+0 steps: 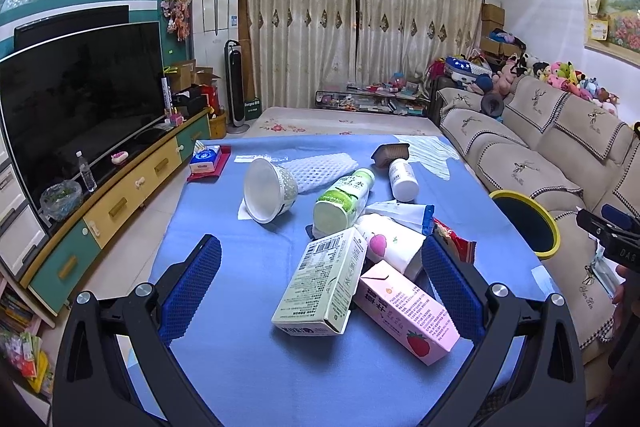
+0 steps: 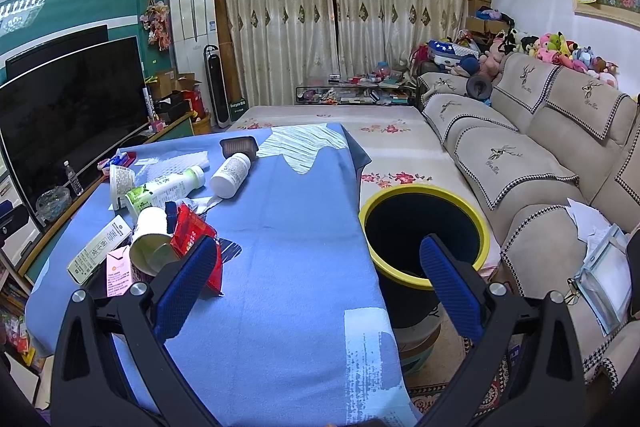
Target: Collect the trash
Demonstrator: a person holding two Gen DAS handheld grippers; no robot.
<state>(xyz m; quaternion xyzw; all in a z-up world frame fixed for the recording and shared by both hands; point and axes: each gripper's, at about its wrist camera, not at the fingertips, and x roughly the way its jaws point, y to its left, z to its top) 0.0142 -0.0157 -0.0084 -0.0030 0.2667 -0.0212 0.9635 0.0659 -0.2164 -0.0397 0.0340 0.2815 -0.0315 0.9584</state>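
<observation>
Trash lies on a blue tablecloth (image 1: 240, 367): a green-white carton (image 1: 324, 287), a pink strawberry carton (image 1: 408, 315), a paper cup with a peach print (image 1: 392, 247), a green-label bottle (image 1: 344, 199), a white tub on its side (image 1: 268, 191), a white pill bottle (image 1: 402, 175), a brown tray (image 1: 390, 151) and a red wrapper (image 2: 192, 231). My left gripper (image 1: 320, 259) is open and empty above the two cartons. My right gripper (image 2: 318, 255) is open and empty, over the table's right edge beside a black bin with a yellow rim (image 2: 424, 227).
A tissue pack (image 1: 206, 161) on a red mat lies at the table's far left. White foam netting (image 1: 320, 165) lies behind the tub. A beige sofa (image 2: 540, 163) runs along the right, with papers (image 2: 600, 267) on it. A TV (image 1: 80, 99) on a cabinet stands left.
</observation>
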